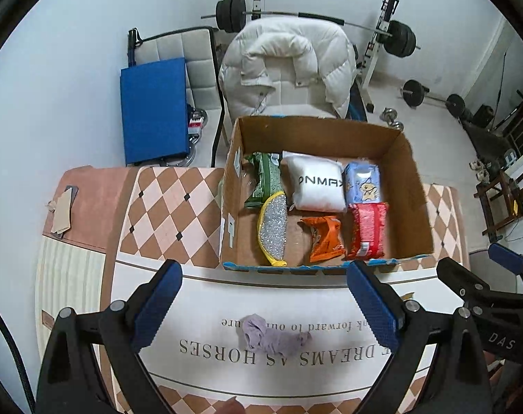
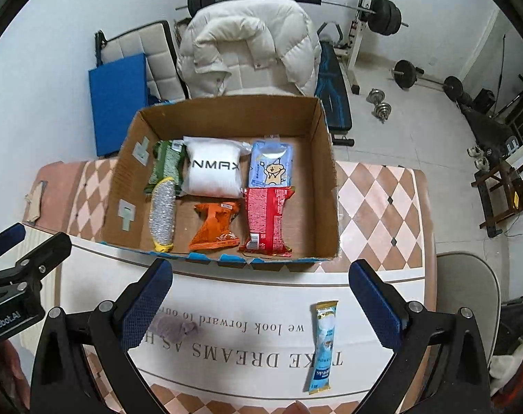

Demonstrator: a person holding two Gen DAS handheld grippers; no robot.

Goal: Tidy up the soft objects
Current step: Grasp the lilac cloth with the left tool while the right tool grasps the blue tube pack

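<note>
Still unboxed, purple cloth [image 1: 274,337], blue sachet [image 2: 322,345]

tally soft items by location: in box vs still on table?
In cardboard box: 6 (green pack, white pouch, blue tissue pack, scrubber, orange pack, red pack)
On table: 2 (purple cloth, blue sachet)
Total: 8

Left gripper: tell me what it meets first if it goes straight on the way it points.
Probably the crumpled purple cloth on the table mat, which lies low between the open fingers of the left gripper. Beyond it stands the cardboard box. Depth is unclear.
</note>
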